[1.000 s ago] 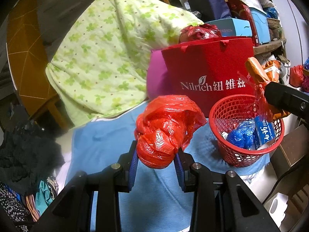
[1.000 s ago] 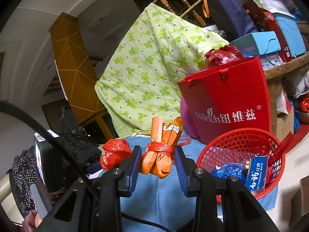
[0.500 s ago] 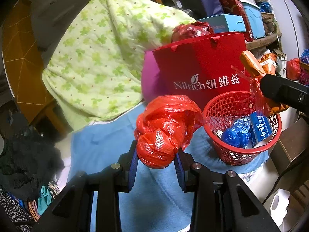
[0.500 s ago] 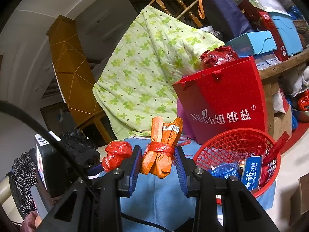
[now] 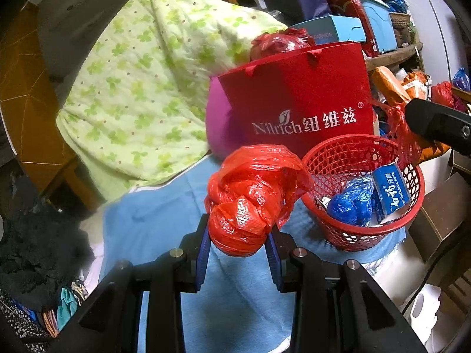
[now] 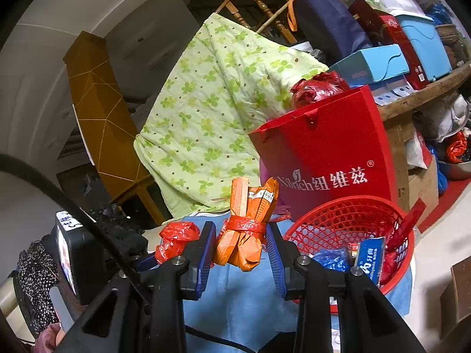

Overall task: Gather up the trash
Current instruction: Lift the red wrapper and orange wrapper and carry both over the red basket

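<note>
Left wrist view: my left gripper [image 5: 238, 245] is clamped on a crumpled red plastic bag [image 5: 250, 197], left of the red basket [image 5: 338, 153]. Right gripper [image 6: 240, 253] pinches an orange wrapper bundle [image 6: 247, 226] near that basket.

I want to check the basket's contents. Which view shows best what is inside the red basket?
The left wrist view: it looks down into the red basket, showing the blue bag and toothpaste box. The right wrist view sees it more from the side.
</note>
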{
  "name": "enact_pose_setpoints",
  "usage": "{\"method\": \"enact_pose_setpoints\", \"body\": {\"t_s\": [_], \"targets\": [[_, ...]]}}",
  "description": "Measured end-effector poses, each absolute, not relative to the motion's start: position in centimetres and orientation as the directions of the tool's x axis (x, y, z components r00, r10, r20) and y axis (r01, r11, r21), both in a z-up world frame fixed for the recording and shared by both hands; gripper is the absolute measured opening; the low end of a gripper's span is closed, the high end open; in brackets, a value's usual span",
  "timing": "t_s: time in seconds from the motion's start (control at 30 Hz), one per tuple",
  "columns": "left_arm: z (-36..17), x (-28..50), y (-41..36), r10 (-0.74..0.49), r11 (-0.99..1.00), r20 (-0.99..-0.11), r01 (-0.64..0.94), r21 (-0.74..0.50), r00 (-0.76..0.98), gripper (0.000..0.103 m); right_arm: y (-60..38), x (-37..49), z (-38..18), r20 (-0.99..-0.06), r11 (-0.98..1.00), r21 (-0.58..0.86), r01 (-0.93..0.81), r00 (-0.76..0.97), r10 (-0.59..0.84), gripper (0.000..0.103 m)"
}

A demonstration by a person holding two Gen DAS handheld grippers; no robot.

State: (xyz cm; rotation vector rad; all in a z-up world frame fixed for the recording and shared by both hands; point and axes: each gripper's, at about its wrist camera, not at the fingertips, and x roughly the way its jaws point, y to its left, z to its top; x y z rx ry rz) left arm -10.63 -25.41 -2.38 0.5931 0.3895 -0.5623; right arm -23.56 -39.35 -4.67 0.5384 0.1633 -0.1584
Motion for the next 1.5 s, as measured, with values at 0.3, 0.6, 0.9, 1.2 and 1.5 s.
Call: {"method": "enact_pose_setpoints", "body": {"t_s": [0.3, 0.6, 0.9, 1.2, 1.5], "targets": [[-2.5, -10.9, -26.7, -0.395, 0.668, -0.493, 0.61, 0.425, 0.775, 0.037, -40.5, -24.5, -5.0, -0.197, 0.833, 0.511, 0.213, 0.972, -0.127, 0.037], [-2.5, -11.4, -28.0, -0.408, 0.646, -0.488, 0.621, 0.443, 0.772, 0.037, -41.9, -25.7, -5.4, -0.192, 0.816, 0.527, 0.238, 0.968, -0.158, 0.037], [-2.5, -11.8, -29.1, -0.417, 0.629, -0.488, 0.631, 0.453, 0.767, 0.037, -42.7, -26.7, -5.5, -0.19, 0.806, 0.534, 0.254, 0.965, -0.179, 0.038], [-2.8, -12.0, -30.0, -0.424, 0.619, -0.497, 0.643, 0.451, 0.757, 0.038, -42.7, -27.1, -5.6, -0.195, 0.798, 0.539, 0.269, 0.962, -0.192, 0.037], [-3.0, -12.2, -30.4, -0.428, 0.607, -0.505, 0.653, 0.453, 0.749, 0.038, -43.2, -27.3, -5.9, -0.199, 0.79, 0.545, 0.281, 0.959, -0.203, 0.038]]}}
